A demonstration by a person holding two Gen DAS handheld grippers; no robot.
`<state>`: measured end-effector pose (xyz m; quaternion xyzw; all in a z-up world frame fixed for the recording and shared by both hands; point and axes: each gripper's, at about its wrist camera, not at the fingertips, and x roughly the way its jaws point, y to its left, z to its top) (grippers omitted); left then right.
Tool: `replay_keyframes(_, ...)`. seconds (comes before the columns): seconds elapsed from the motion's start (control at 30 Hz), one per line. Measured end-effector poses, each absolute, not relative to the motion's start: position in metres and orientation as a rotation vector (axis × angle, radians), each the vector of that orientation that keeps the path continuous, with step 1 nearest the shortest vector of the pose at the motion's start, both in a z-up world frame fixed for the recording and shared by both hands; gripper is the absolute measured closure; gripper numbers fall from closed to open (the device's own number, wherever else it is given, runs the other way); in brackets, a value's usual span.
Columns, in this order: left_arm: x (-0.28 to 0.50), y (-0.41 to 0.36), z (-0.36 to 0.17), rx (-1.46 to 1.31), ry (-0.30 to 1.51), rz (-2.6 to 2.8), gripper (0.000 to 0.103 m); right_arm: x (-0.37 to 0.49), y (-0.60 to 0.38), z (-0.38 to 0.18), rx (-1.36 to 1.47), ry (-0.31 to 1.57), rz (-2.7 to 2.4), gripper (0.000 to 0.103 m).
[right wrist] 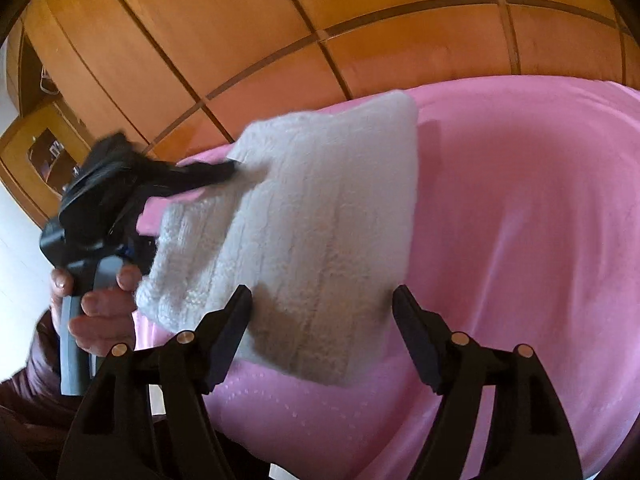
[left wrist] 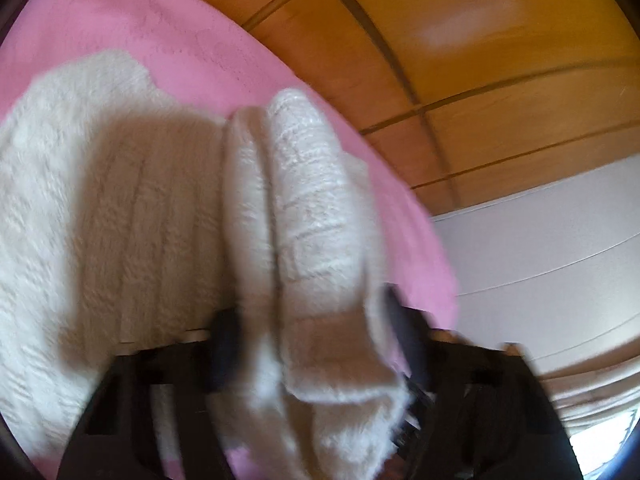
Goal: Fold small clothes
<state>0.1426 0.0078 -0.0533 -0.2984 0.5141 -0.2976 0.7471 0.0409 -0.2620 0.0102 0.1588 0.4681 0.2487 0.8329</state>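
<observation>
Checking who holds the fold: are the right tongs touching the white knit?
Apart. The right wrist view shows the right tongs open, fingers either side of the white knit with no contact; the left tongs pinch its far corner.

One white knitted garment [right wrist: 312, 232] is seen, lying just ahead of the right gripper [right wrist: 322, 304]. One pink bedspread [right wrist: 520, 240] is counted beneath it. Two grippers are counted: the right one, with two black fingers [right wrist: 234, 320] set apart, and the left gripper [right wrist: 224, 170], seen to the left of the right one, with a fold of the garment caught in it. One hand [right wrist: 96, 312] is seen on its handle. One wooden panelled wardrobe [right wrist: 280, 40] is counted beyond the bed.
</observation>
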Motion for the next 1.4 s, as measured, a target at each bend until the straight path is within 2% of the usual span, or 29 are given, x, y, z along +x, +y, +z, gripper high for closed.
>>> replay_keyframes(0.03,0.143,0.004,-0.050,-0.605,1.108,-0.633,0.076,0.040,-0.264,0.009,0.323,0.990,0.526,0.029)
replay_keyframes(0.07,0.143,0.002,-0.045,-0.573,1.083,-0.625,0.082,0.041,-0.260,0.010,0.305,0.986,0.526,0.028)
replay_keyframes(0.27,0.131,0.012,0.011,-0.385,0.886,-0.610,0.085,0.039,-0.250,0.027,0.316,0.950,0.595,0.028)
replay_keyframes(0.4,0.120,0.050,0.020,-0.332,0.830,-0.525,0.085,0.037,-0.214,0.038,0.270,0.929,0.684,0.028)
replay_keyframes(0.6,0.116,0.101,-0.023,-0.304,0.897,-0.313,0.085,0.041,-0.156,0.023,0.177,0.972,0.755,0.027)
replay_keyframes(0.63,0.115,0.104,-0.032,-0.282,0.904,-0.263,0.091,0.041,-0.149,0.021,0.161,0.978,0.757,0.024)
replay_keyframes(0.7,0.117,0.111,-0.048,-0.260,0.936,-0.222,0.091,0.039,-0.133,0.015,0.096,0.974,0.753,0.019)
replay_keyframes(0.87,0.105,0.118,-0.045,-0.234,0.911,-0.181,0.078,0.034,-0.126,0.021,0.012,0.971,0.744,0.016)
replay_keyframes(0.9,0.102,0.118,-0.040,-0.234,0.904,-0.171,0.072,0.033,-0.131,0.026,0.031,0.971,0.765,0.015)
replay_keyframes(0.97,0.094,0.121,-0.030,-0.251,0.873,-0.153,0.036,0.036,-0.145,0.037,0.085,0.966,0.787,0.015)
replay_keyframes(1.0,0.090,0.125,-0.025,-0.270,0.849,-0.160,0.032,0.037,-0.156,0.043,0.110,0.955,0.783,0.015)
replay_keyframes(1.13,0.081,0.125,-0.010,-0.295,0.803,-0.180,0.032,0.053,-0.193,0.054,0.143,0.906,0.657,0.015)
replay_keyframes(1.2,0.077,0.120,-0.003,-0.285,0.780,-0.179,0.032,0.063,-0.199,0.054,0.130,0.906,0.599,0.021)
replay_keyframes(1.3,0.069,0.111,0.007,-0.241,0.738,-0.183,0.032,0.069,-0.204,0.050,0.111,0.912,0.538,0.041)
replay_keyframes(1.33,0.067,0.107,0.009,-0.222,0.725,-0.181,0.032,0.070,-0.202,0.048,0.109,0.918,0.534,0.050)
replay_keyframes(1.37,0.066,0.104,0.010,-0.211,0.718,-0.183,0.032,0.071,-0.201,0.046,0.103,0.926,0.533,0.056)
replay_keyframes(1.4,0.065,0.101,0.012,-0.198,0.713,-0.189,0.032,0.070,-0.199,0.042,0.090,0.937,0.536,0.057)
